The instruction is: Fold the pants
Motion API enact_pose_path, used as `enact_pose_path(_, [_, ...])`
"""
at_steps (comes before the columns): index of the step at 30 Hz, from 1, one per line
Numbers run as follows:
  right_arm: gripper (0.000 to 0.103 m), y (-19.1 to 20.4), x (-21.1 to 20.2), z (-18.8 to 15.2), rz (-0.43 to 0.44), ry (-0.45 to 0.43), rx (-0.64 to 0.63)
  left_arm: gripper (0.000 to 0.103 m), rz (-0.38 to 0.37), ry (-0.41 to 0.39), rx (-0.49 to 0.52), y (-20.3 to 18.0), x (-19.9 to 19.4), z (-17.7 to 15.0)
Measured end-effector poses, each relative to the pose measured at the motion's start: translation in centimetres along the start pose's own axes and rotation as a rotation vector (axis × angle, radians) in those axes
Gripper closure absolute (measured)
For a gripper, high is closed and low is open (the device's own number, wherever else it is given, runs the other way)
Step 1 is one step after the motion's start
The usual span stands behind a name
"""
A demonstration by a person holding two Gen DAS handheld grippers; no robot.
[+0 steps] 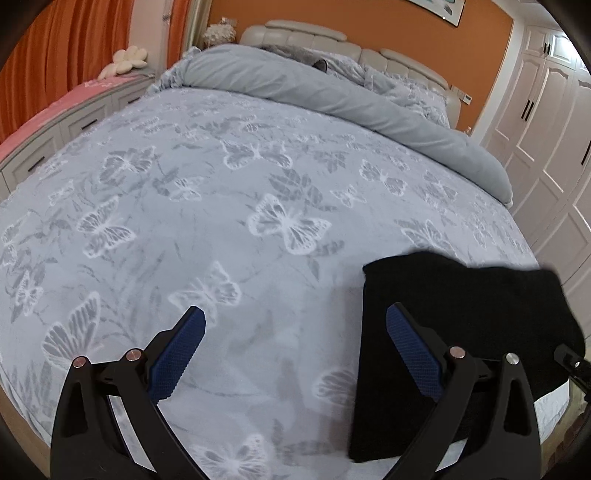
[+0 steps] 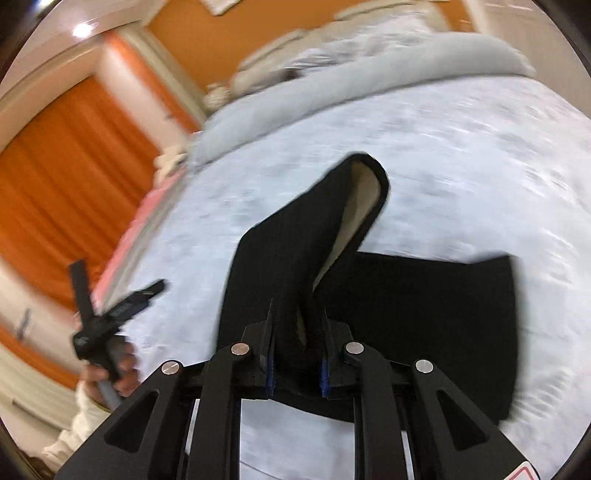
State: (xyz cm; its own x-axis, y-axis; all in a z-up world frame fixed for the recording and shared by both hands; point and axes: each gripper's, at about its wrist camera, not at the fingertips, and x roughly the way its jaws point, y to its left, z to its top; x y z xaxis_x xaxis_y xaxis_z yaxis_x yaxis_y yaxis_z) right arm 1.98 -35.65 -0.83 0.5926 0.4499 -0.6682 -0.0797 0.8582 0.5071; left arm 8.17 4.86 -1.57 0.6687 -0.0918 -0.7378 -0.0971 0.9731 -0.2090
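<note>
The black pants lie at the near right corner of the butterfly-print bed sheet. My left gripper hovers open over the bare sheet, its right finger above the pants' left edge and nothing between its blue pads. In the blurred right wrist view, my right gripper is shut on a fold of the pants. That fold rises off the sheet and shows a pale lining. The left gripper shows at the far left there, held in a hand.
A rolled grey duvet lies across the head of the bed by the padded headboard. White wardrobe doors stand to the right. Left of the bed are low drawers with a pink top and orange curtains.
</note>
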Motion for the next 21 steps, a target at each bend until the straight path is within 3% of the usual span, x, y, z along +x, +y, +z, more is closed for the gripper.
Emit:
enact_pose_path(4, [0.086, -6.5, -1.0, -1.4, -0.112, 0.038, 0.090, 0.007, -0.037, 0.054, 0.022, -1.9, 1.3, -1.1])
enact_pose_path(7, [0.081, -9.8, 1.5, -2.4, -0.184, 0.140, 0.131, 0.007, -0.089, 0.110, 0.055, -4.0, 2.4, -2.1])
enact_pose_path(9, [0.081, -11.1, 2.4, -2.8, -0.181, 0.179, 0.168, 0.007, -0.123, 0.147, 0.076, -5.3, 3.1, -2.9])
enact_pose_path(11, [0.072, -10.5, 1.5, -2.4, -0.186, 0.166, 0.170, 0.006, -0.151, 0.189, 0.101, -6.7, 3.9, -4.0])
enact_pose_path(13, [0.035, -9.2, -0.6, -1.4, -0.210, 0.072, 0.143, 0.007, -0.183, 0.232, 0.105, -7.6, 4.7, -4.8])
enact_pose_path(14, [0.026, -8.7, -1.3, -1.2, -0.197, 0.021, 0.132, 0.007, -0.204, 0.258, 0.097, -8.0, 5.3, -5.1])
enact_pose_path(18, [0.022, -8.8, 0.6, 0.6, -0.200, -0.006, 0.137, 0.006, -0.249, 0.372, 0.063, -8.7, 7.9, -6.3])
enact_pose_path(21, [0.022, -9.2, 3.6, 1.5, -0.211, 0.011, 0.115, 0.005, -0.268, 0.382, 0.006, -8.4, 8.8, -6.8])
